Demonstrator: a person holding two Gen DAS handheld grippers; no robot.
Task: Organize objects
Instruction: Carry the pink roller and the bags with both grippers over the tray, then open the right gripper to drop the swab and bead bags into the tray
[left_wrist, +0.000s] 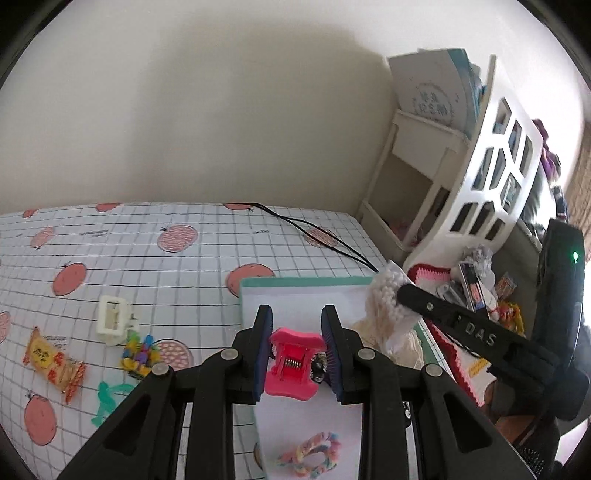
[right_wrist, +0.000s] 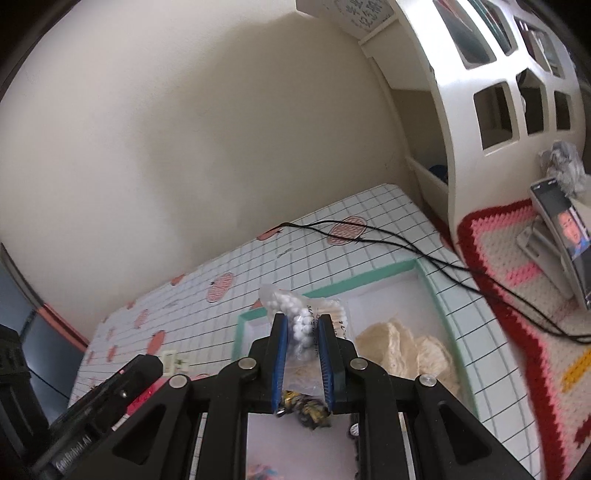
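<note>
Over the mint-rimmed box (left_wrist: 306, 284), 2 grippers each hold 1 thing.
The left gripper (left_wrist: 297, 345) pinches a pink hair claw clip (left_wrist: 293, 363); the right gripper (right_wrist: 303, 347) presses on a clear bag of white beads (right_wrist: 295, 314).

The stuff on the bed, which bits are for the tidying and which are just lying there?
For tidying: pink hair clip in left gripper; bag of white balls in right gripper; green-edged box.

Lying about: phone, black cable, crochet mat.
</note>
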